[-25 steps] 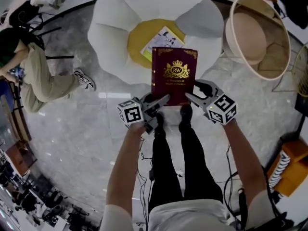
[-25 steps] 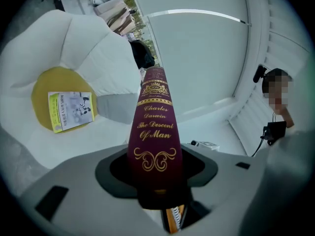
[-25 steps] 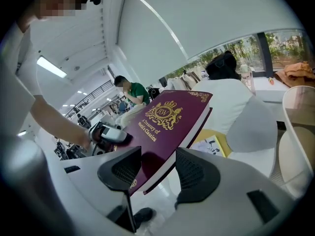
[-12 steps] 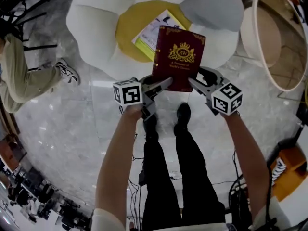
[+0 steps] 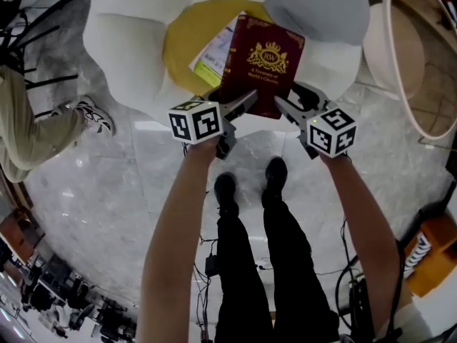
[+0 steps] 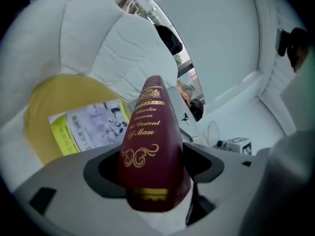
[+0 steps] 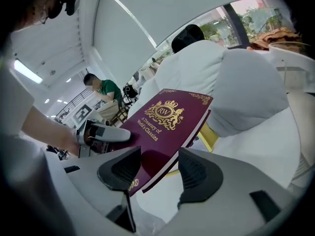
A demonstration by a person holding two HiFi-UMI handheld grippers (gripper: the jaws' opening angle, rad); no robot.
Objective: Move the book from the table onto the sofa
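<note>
A dark red book [image 5: 260, 63] with a gold crest lies tilted over the yellow centre cushion [image 5: 187, 45] of a flower-shaped white sofa [image 5: 128, 41]. It partly covers a leaflet [image 5: 211, 52]. My left gripper [image 5: 239, 108] is at the book's near left corner. Its jaws have just been opening, and the spine [image 6: 147, 146] stands between them with the pads apart from it. My right gripper [image 5: 285, 106] is shut on the near right corner [image 7: 167, 127], one pad on the cover and one below. I cannot tell whether the book rests on the cushion.
A round beige wicker chair [image 5: 421, 63] stands to the right of the sofa. A person in khaki trousers [image 5: 36, 134] stands at the left. My own legs and black shoes [image 5: 275, 174] are on the marble floor just short of the sofa. An orange stand [image 5: 435, 252] sits at the lower right.
Both grippers have come down and forward with the book towards the sofa's yellow centre, which now looks closer. The left jaws stand wider than before.
</note>
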